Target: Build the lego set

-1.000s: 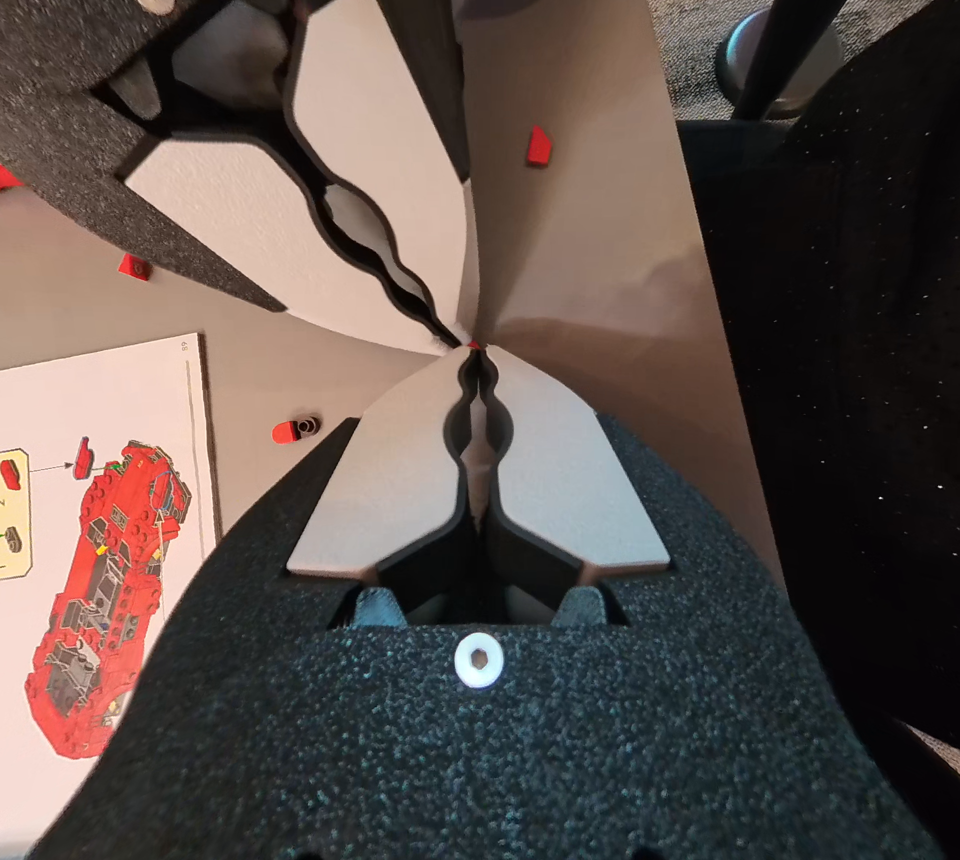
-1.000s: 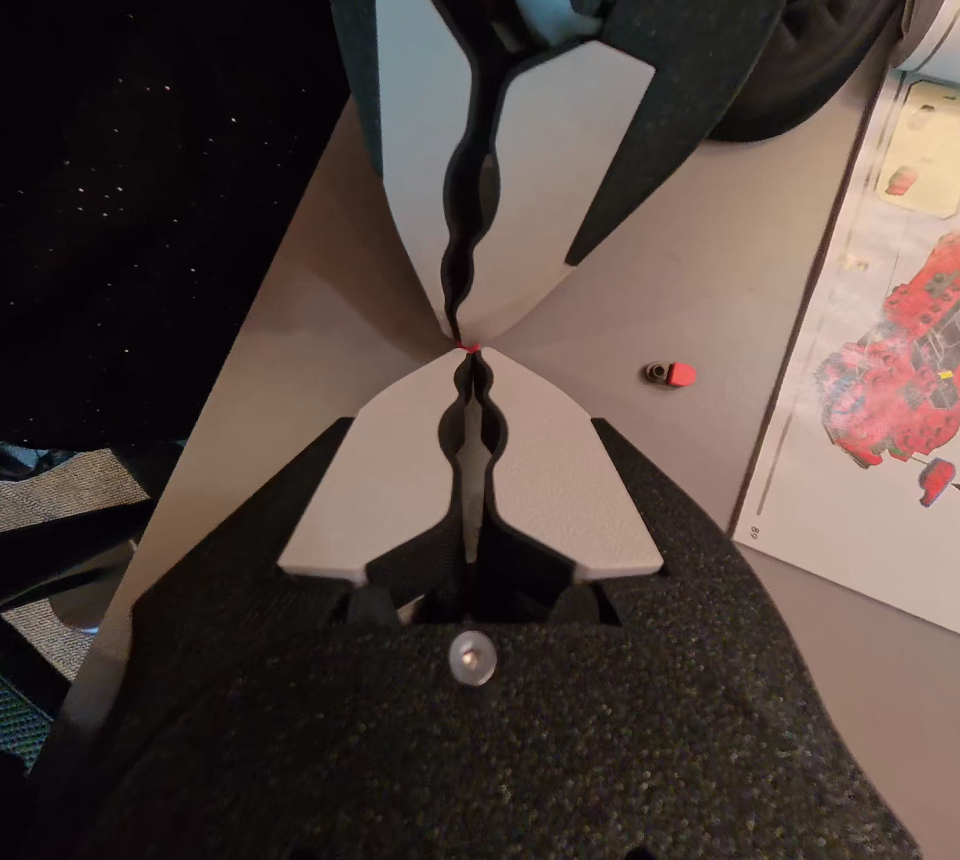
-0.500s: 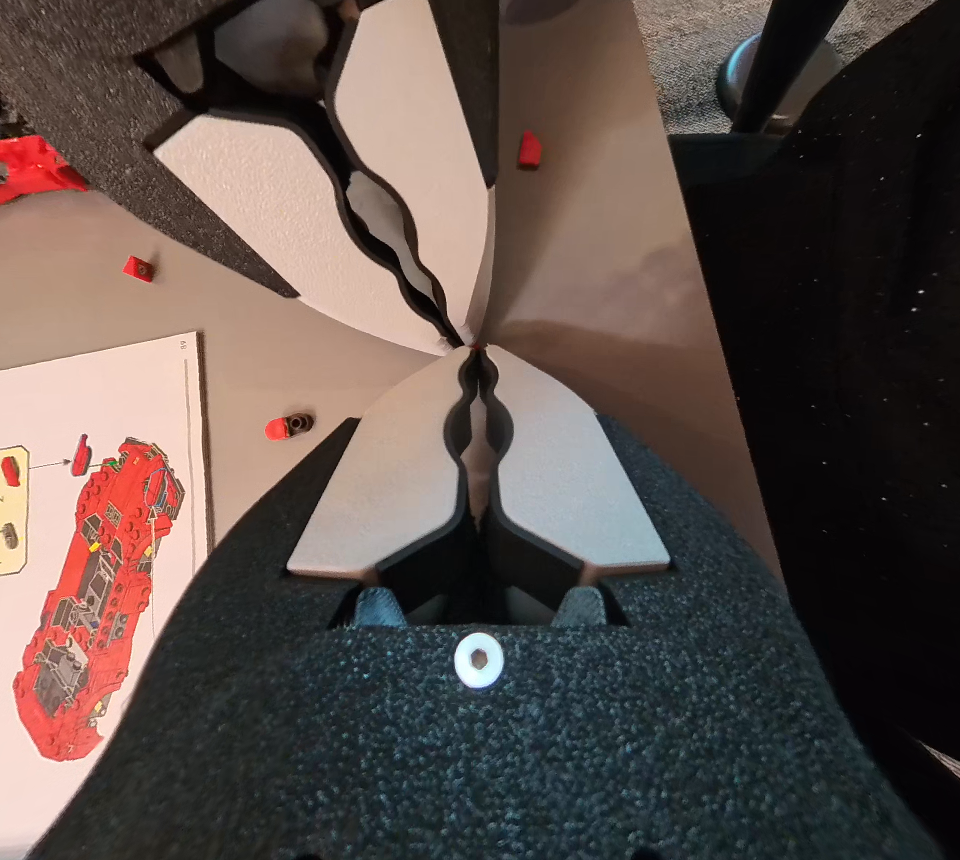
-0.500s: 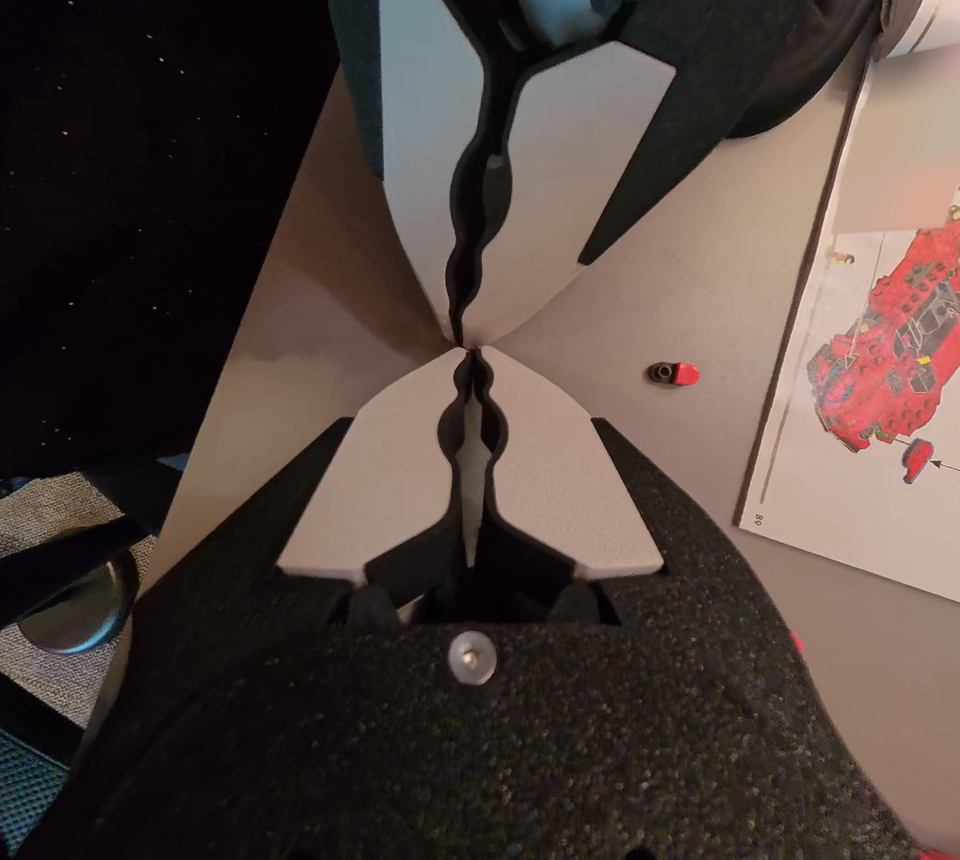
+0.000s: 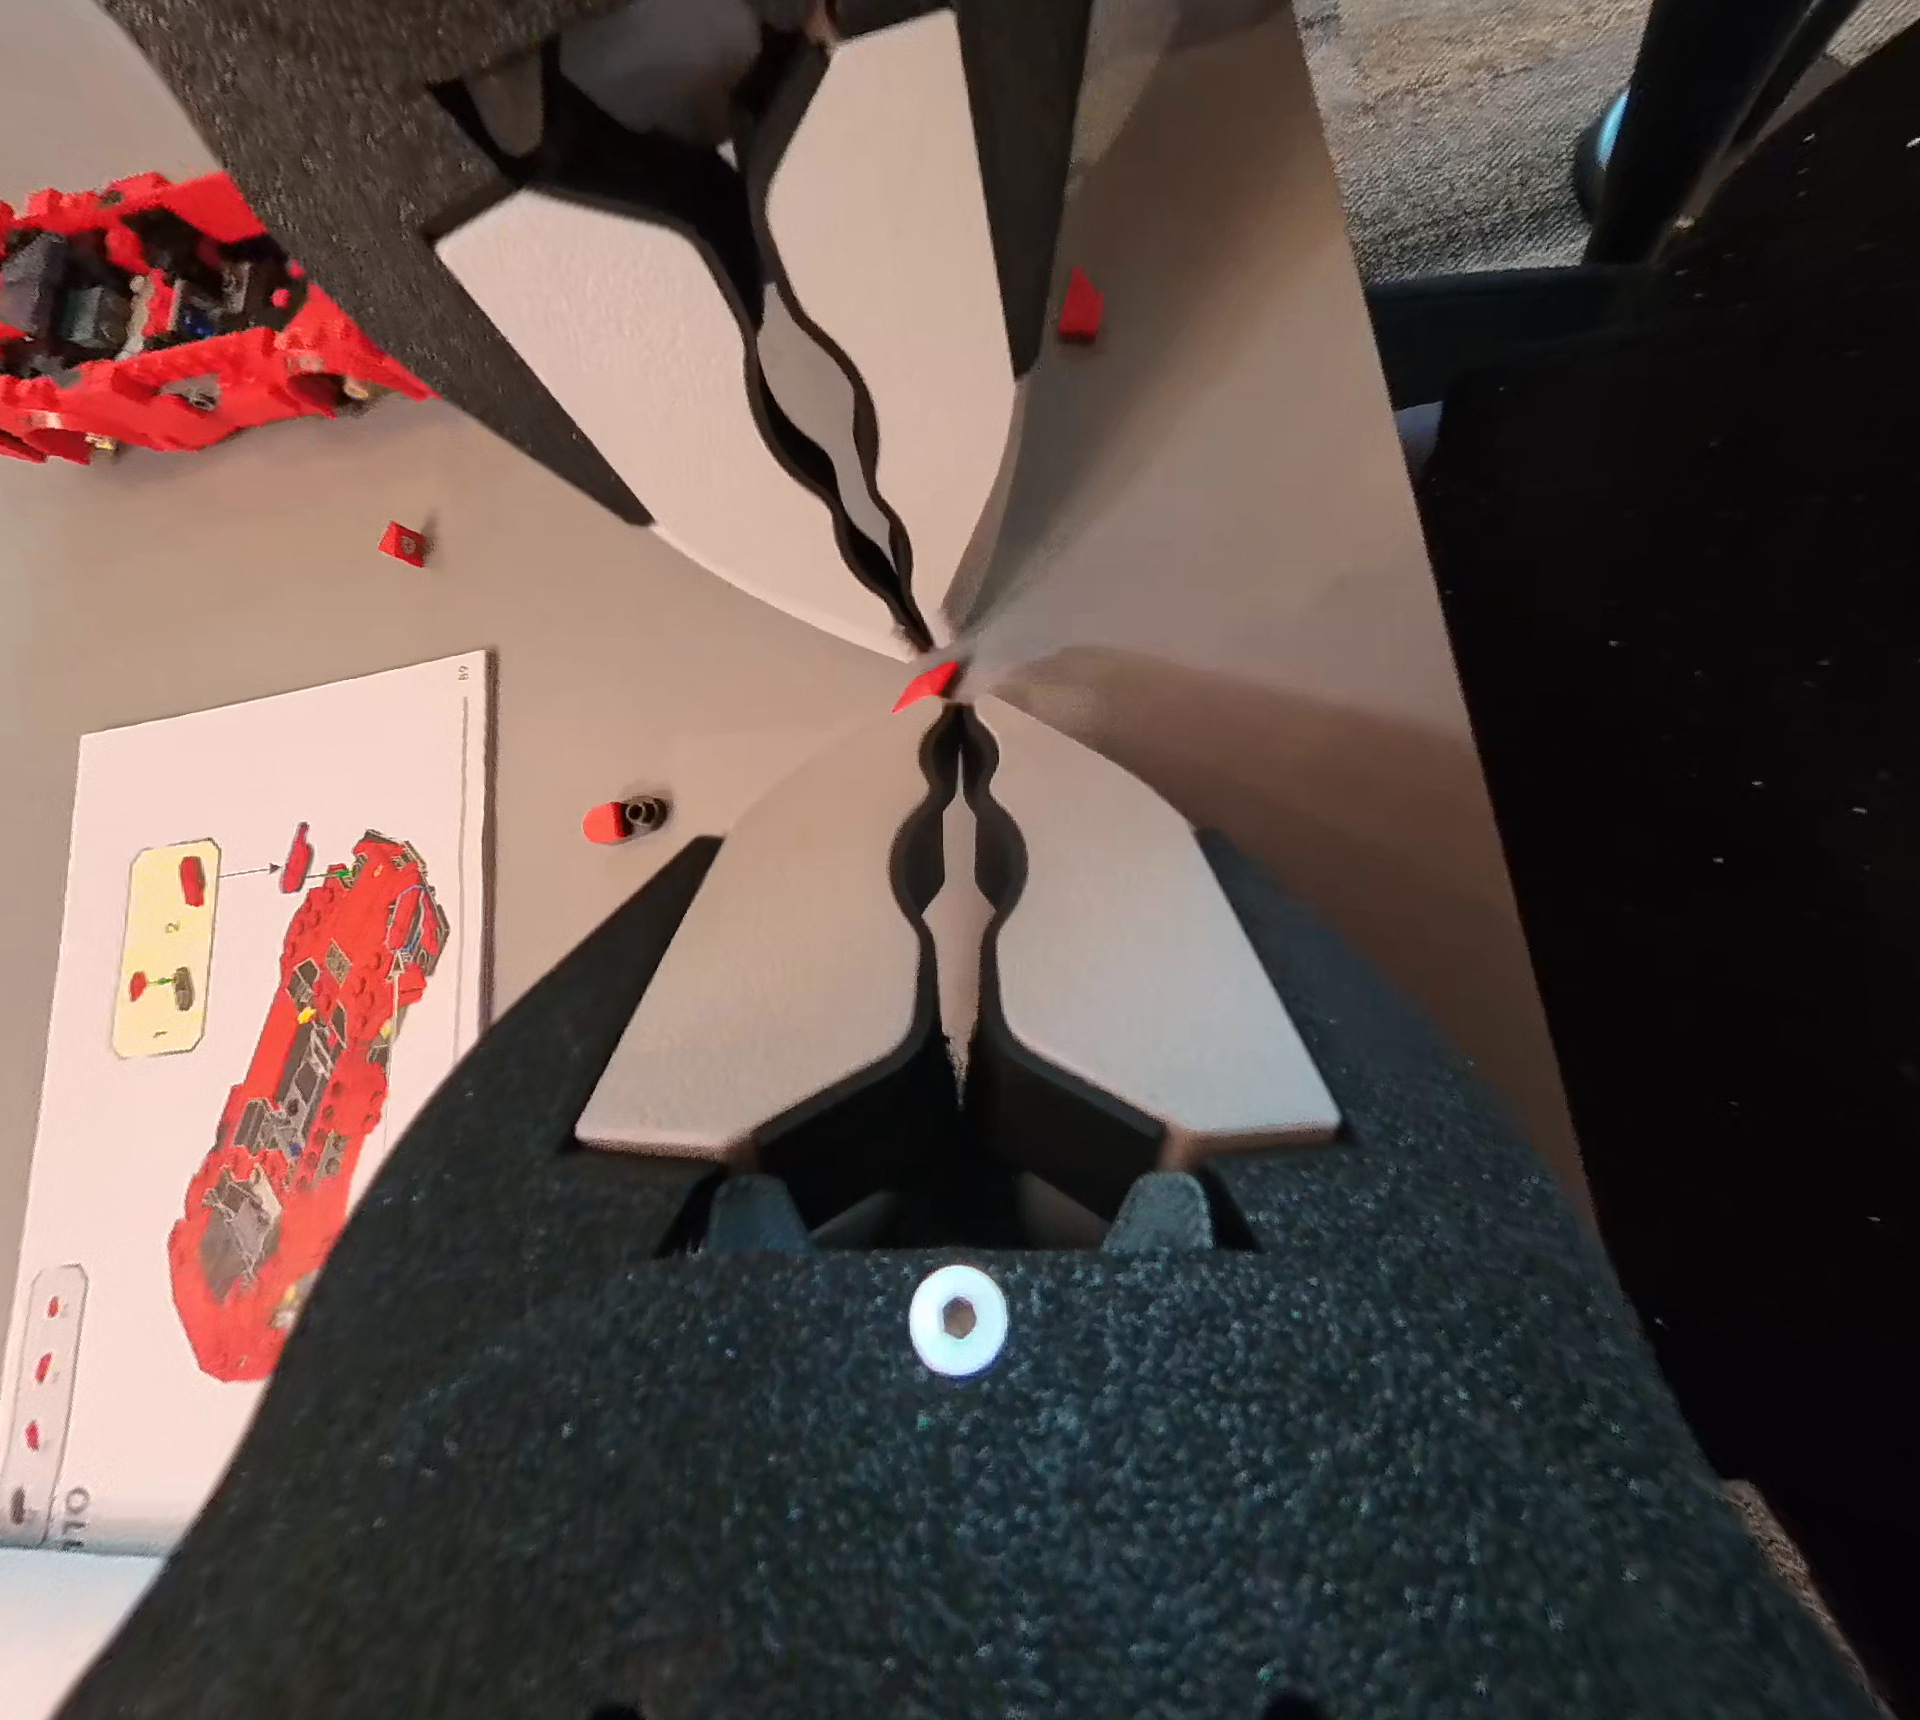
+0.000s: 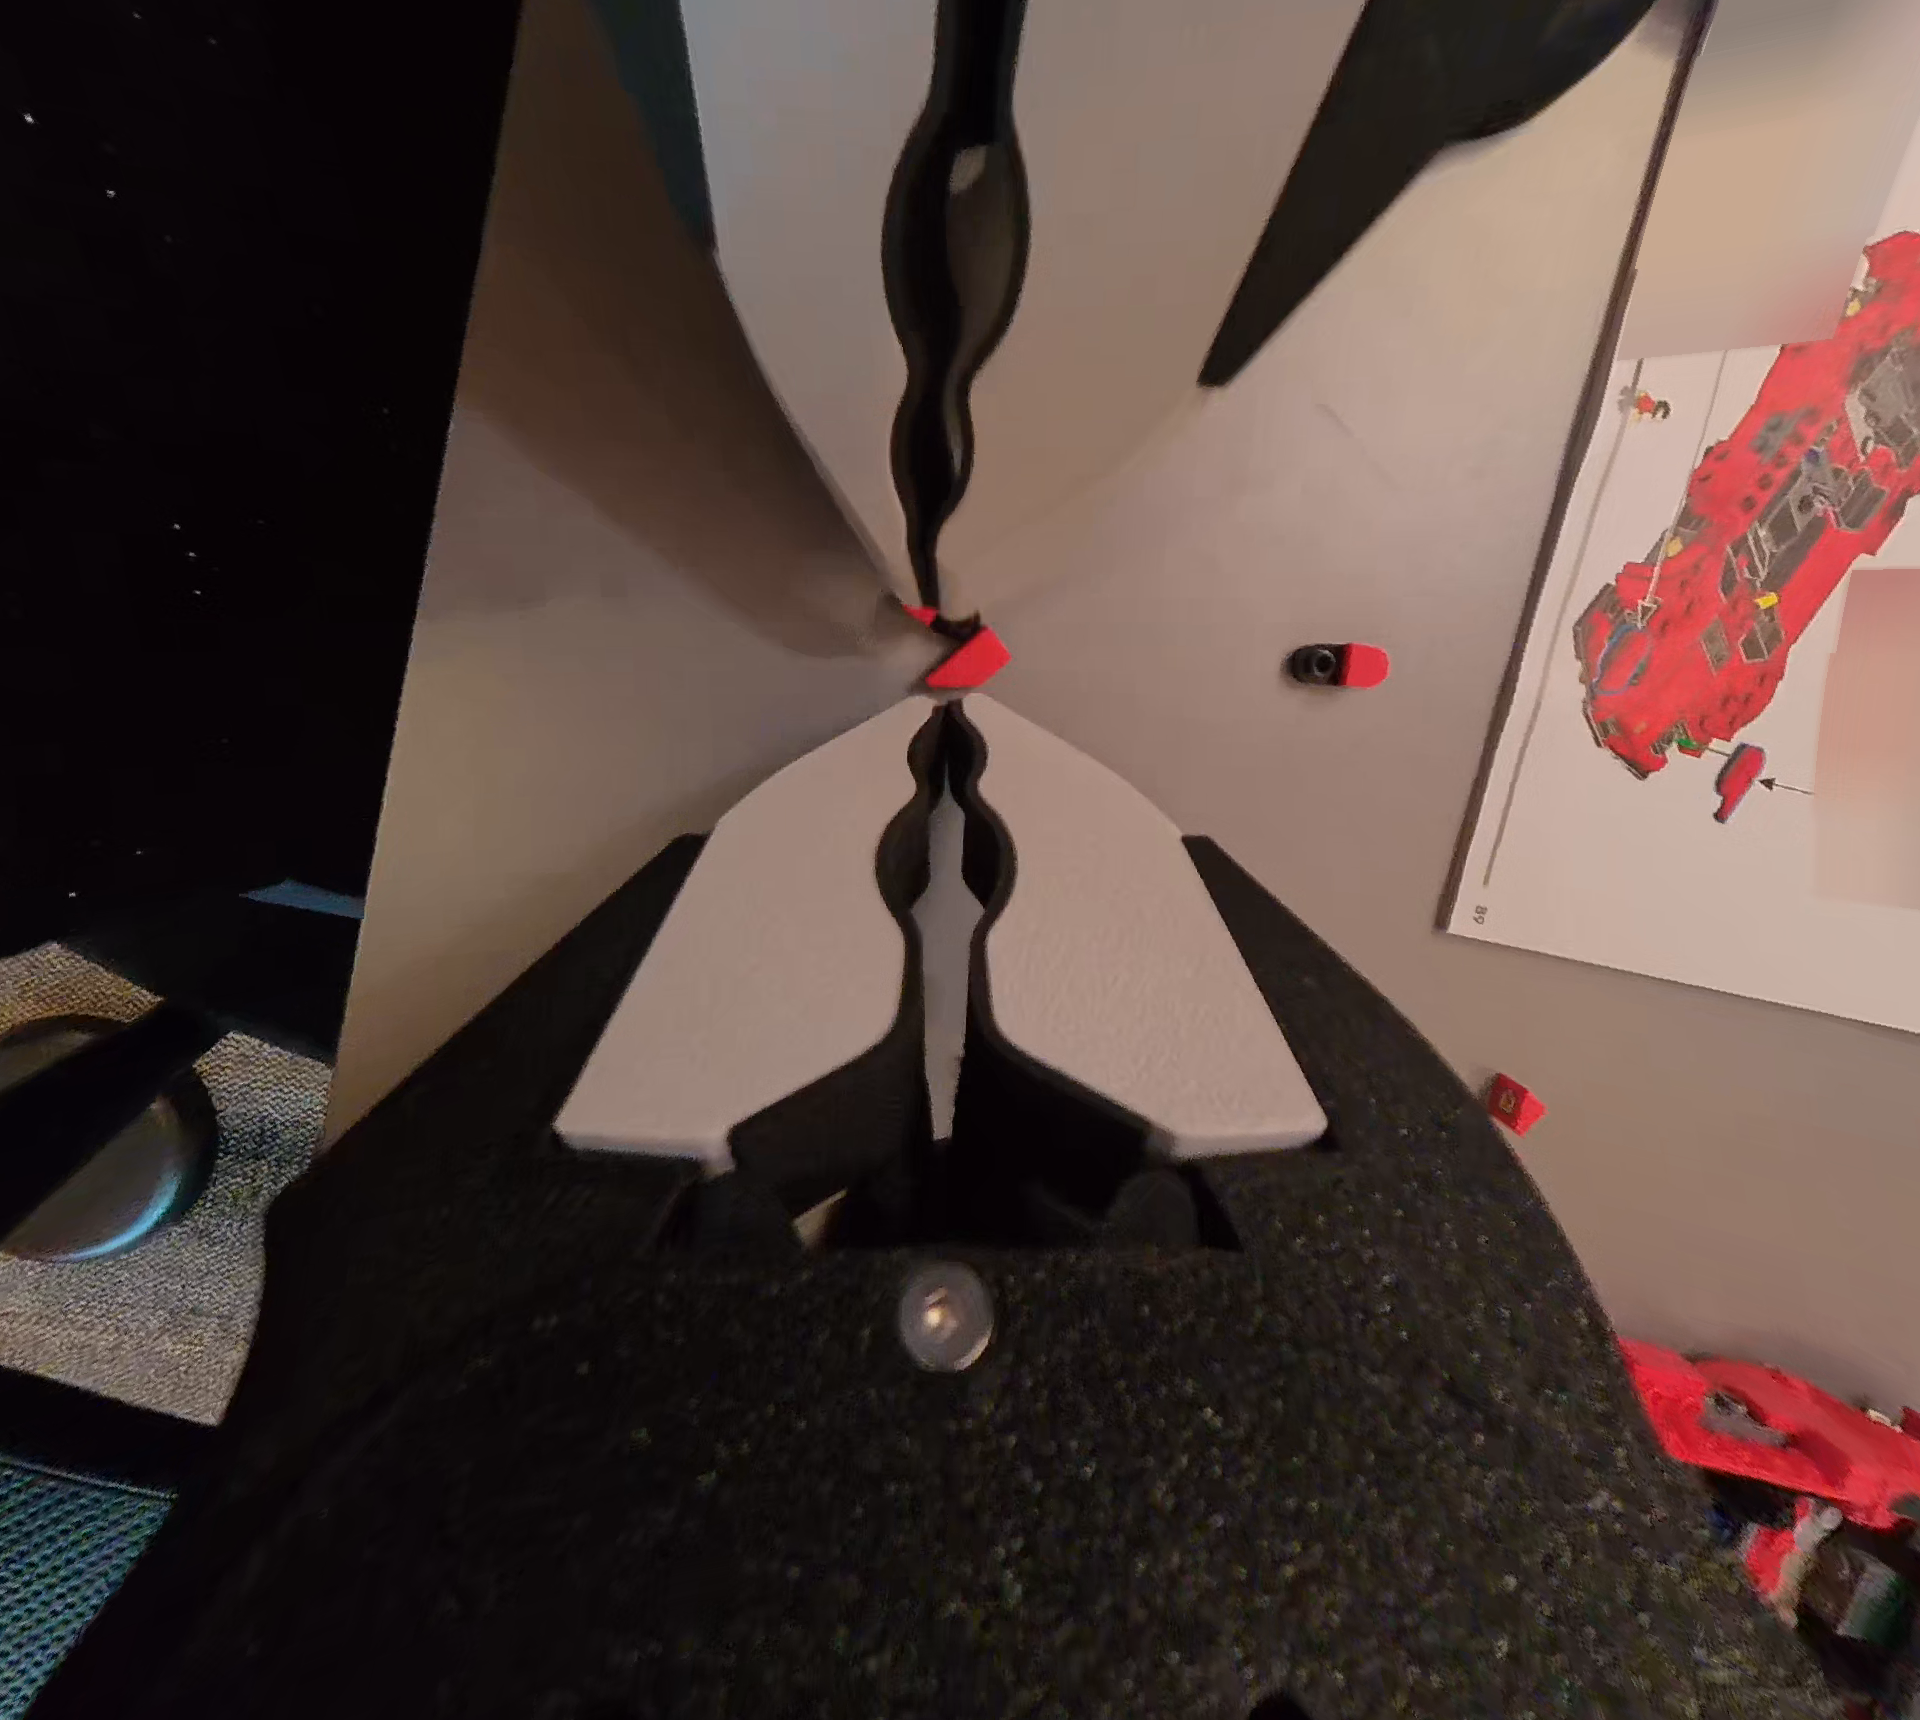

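Progress looks well advanced. The partly built red brick car with dark grey and black inner parts point(image 5: 156, 340) sits at the upper left of the left wrist view, its body mostly shaped. The open white instruction booklet point(image 5: 281, 1047), at lower left, shows one small red part going onto a near-complete car, so I judge you are on late detail steps.

Your left gripper point(image 5: 951, 714) and right gripper point(image 6: 951, 709) meet tip to tip at frame centre above the pale grey tabletop point(image 5: 260, 590), each with its jaws pressed together. A tiny red wedge-shaped brick point(image 6: 966, 660) sits right between the two sets of tips, with a dark bit touching it. I cannot tell which gripper actually pinches it, or whether both do.

What seems left:
- Fitting this wedge.
- A small rounded red piece joined to a black stud piece point(image 5: 623, 818), lying on the table near the booklet's corner.
- A little red sloped brick point(image 5: 403, 543), lower down than the car in that view.
- Another red sloped brick point(image 5: 1078, 306), near the table's far edge.

As for writing, the booklet carries a page number and small step numerals. The sloped brick under the car may bear a printed mark, too small to make out. No brand name shows clearly.
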Motion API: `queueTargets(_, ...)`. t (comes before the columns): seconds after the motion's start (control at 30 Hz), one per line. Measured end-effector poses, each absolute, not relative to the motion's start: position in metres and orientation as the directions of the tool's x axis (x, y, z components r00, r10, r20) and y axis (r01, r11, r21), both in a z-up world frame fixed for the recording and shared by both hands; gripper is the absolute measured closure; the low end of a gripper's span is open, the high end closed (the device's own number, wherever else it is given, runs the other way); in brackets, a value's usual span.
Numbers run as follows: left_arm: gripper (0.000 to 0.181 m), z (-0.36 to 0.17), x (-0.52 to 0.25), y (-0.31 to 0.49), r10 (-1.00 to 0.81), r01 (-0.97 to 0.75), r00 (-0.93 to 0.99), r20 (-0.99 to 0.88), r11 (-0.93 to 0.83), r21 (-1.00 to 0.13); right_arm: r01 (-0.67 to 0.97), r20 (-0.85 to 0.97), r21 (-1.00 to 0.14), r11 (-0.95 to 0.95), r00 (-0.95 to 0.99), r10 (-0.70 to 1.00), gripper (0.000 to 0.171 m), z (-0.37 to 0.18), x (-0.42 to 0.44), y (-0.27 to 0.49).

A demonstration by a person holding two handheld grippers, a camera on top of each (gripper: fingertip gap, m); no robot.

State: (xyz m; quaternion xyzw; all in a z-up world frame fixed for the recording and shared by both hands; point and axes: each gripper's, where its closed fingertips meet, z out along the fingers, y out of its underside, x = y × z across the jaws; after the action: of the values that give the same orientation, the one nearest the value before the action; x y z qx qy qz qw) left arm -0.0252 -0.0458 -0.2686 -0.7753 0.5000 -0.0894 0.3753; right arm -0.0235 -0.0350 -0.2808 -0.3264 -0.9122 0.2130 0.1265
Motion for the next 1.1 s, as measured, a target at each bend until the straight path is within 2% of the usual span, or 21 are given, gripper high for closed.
queueTargets(0.13,0.181,-0.264,-0.038,-0.049,-0.817,-0.702,0.526,-0.234,-0.262,-0.663,0.563,0.072,-0.541,0.625,-0.709,0.702,0.171,-0.27,-0.026,-0.032)
queueTargets(0.2,0.165,-0.263,-0.041,-0.052,-0.79,-0.69,0.571,-0.225,-0.313,-0.653,0.584,0.044,-0.588,0.56,-0.668,0.742,0.171,-0.266,-0.029,-0.034)
queueTargets(0.27,0.159,-0.262,-0.036,-0.053,-0.75,-0.643,0.634,-0.186,-0.379,-0.665,0.619,0.009,-0.596,0.511,-0.632,0.775,0.142,-0.269,-0.026,-0.037)
queueTargets(0.3,0.156,-0.263,-0.034,-0.052,-0.725,-0.622,0.666,-0.175,-0.411,-0.667,0.635,-0.002,-0.591,0.497,-0.617,0.787,0.138,-0.272,-0.024,-0.037)
queueTargets(0.43,0.155,-0.27,-0.028,-0.051,-0.641,-0.547,0.757,-0.131,-0.51,-0.664,0.644,0.021,-0.615,0.455,-0.563,0.826,0.149,-0.28,-0.023,-0.034)
queueTargets(0.7,0.161,-0.28,-0.027,-0.047,-0.504,-0.414,0.862,-0.06,-0.629,-0.658,0.654,-0.038,-0.676,0.34,-0.492,0.87,0.152,-0.28,-0.028,-0.038)
queueTargets(0.77,0.171,-0.281,-0.022,-0.046,-0.513,-0.404,0.858,-0.038,-0.627,-0.666,0.647,-0.022,-0.682,0.34,-0.483,0.875,0.159,-0.281,-0.03,-0.036)
queueTargets(0.87,0.173,-0.281,-0.021,-0.047,-0.538,-0.421,0.843,-0.032,-0.621,-0.662,0.638,-0.008,-0.683,0.356,-0.494,0.869,0.168,-0.281,-0.029,-0.036)
queueTargets(1.03,0.174,-0.28,-0.018,-0.056,-0.636,-0.473,0.772,0.015,-0.59,-0.654,0.608,0.035,-0.671,0.424,-0.545,0.838,0.168,-0.281,-0.02,-0.037)
queueTargets(1.1,0.174,-0.271,-0.013,-0.059,-0.68,-0.477,0.732,0.031,-0.545,-0.689,0.598,0.035,-0.671,0.437,-0.564,0.825,0.163,-0.279,-0.015,-0.037)
